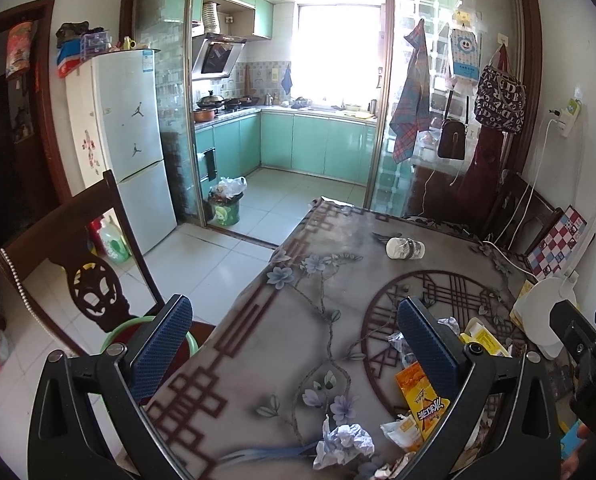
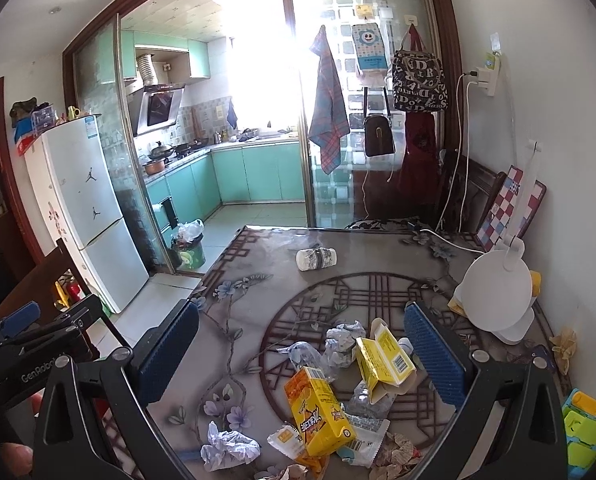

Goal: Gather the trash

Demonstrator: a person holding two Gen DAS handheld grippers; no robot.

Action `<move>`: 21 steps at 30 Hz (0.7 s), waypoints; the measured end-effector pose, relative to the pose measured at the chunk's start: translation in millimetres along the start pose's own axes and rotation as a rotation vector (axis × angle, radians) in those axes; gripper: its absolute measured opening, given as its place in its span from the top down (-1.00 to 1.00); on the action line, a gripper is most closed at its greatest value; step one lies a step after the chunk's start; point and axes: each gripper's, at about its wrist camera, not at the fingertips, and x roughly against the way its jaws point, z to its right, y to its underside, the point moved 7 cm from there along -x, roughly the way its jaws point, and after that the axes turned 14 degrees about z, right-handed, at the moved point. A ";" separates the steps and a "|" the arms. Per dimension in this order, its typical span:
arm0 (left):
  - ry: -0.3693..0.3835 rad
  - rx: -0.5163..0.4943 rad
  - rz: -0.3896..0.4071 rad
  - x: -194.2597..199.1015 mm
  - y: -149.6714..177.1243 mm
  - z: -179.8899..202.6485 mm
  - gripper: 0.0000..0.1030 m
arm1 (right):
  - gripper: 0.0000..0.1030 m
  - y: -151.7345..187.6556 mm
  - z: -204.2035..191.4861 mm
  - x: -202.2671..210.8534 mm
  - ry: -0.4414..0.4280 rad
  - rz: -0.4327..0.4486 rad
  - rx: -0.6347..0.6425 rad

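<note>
Trash lies in a heap on the patterned table: an orange-yellow drink carton, a yellow torn box, crumpled paper, a crushed clear bottle and wrappers. A small bottle lies on its side farther back. My right gripper hovers open above the heap, nothing between its fingers. My left gripper is open over the table's left edge, with the orange carton and crumpled paper near its right finger.
A green trash bin with a white liner stands by the kitchen doorway. A dark wooden chair is left of the table, a fridge behind it. A white round lamp and cable sit at the table's right.
</note>
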 end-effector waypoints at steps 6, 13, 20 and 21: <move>-0.012 0.001 -0.003 0.9 1.3 -3.3 -0.99 | -1.00 -0.5 -2.1 3.5 -0.006 0.004 0.007; -0.012 0.002 -0.009 -0.1 1.5 -2.7 -0.99 | -1.00 -1.3 -1.3 4.3 -0.004 0.002 0.012; -0.012 -0.014 -0.008 -0.9 0.8 1.8 -0.99 | -1.00 -1.2 0.0 4.4 -0.004 0.002 0.010; -0.012 -0.015 -0.009 -1.1 1.0 2.0 -0.99 | -1.00 -1.2 -0.2 4.3 -0.004 0.001 0.010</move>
